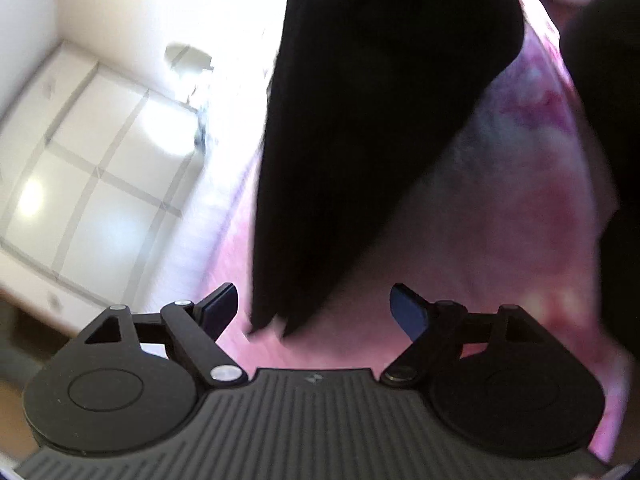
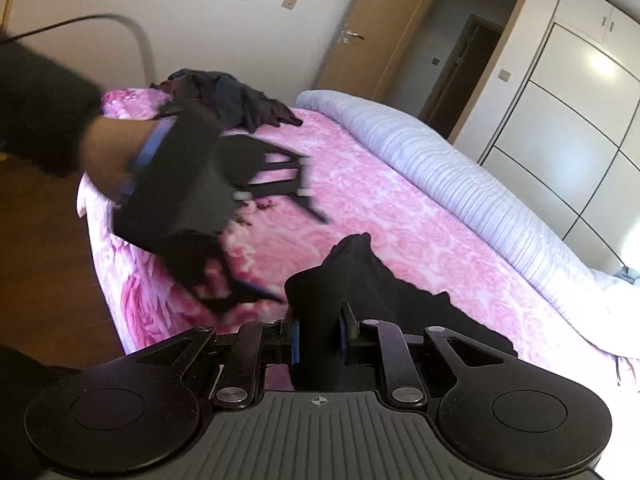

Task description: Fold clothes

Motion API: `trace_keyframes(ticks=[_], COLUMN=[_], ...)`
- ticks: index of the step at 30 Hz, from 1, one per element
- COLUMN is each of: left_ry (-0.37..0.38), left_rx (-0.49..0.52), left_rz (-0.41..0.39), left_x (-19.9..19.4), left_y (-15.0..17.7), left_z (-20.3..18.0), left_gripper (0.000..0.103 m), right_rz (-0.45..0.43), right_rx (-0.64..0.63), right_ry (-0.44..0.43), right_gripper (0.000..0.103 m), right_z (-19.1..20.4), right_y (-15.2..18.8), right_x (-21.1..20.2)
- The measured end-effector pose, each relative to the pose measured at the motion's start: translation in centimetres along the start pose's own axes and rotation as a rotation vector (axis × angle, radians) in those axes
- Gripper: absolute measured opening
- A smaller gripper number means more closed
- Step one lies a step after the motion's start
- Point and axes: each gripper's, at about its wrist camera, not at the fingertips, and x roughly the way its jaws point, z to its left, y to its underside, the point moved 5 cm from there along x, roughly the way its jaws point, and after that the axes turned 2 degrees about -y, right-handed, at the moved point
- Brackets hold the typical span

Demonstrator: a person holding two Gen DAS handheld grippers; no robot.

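Both grippers over the bed [image 2: 360, 184]: right gripper [image 2: 319, 338] clamped on black cloth [image 2: 360, 276], left gripper [image 1: 314, 308] spread wide, gripping nothing.

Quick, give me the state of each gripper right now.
Left gripper: open, fingers apart, nothing gripped; the black garment hangs just ahead.
Right gripper: closed on the black garment.

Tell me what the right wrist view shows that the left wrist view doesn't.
Only the right wrist view: the right claw shut on the black garment, a dark clothes pile, the rolled striped quilt, the door, and the left claw from outside, blurred. Only the left wrist view: the left claw wide open, garment hanging ahead of it, ungripped. Both: garment, pink bedspread, white wardrobe.
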Motion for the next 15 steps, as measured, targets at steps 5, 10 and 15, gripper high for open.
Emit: trace_keyframes(ticks=[5, 10, 15], left_ry=[0.06, 0.144, 0.215], left_rx=[0.147, 0.146, 0.002], left_rz=[-0.052, -0.061, -0.06], left_x=[2.2, 2.7, 2.7], left_y=[0.0, 0.9, 1.3], left_z=[-1.4, -1.8, 0.1], left_gripper=[0.063, 0.016, 0.014], right_rz=[0.007, 0.006, 0.069], right_rx=[-0.004, -0.052, -0.216], right_ry=[-0.024, -0.041, 0.064], right_gripper=[0.016, 0.019, 0.089], right_z=[1.6, 3.1, 5.1], right_y=[0.6, 1.8, 5.8], right_x=[0.9, 0.6, 0.2])
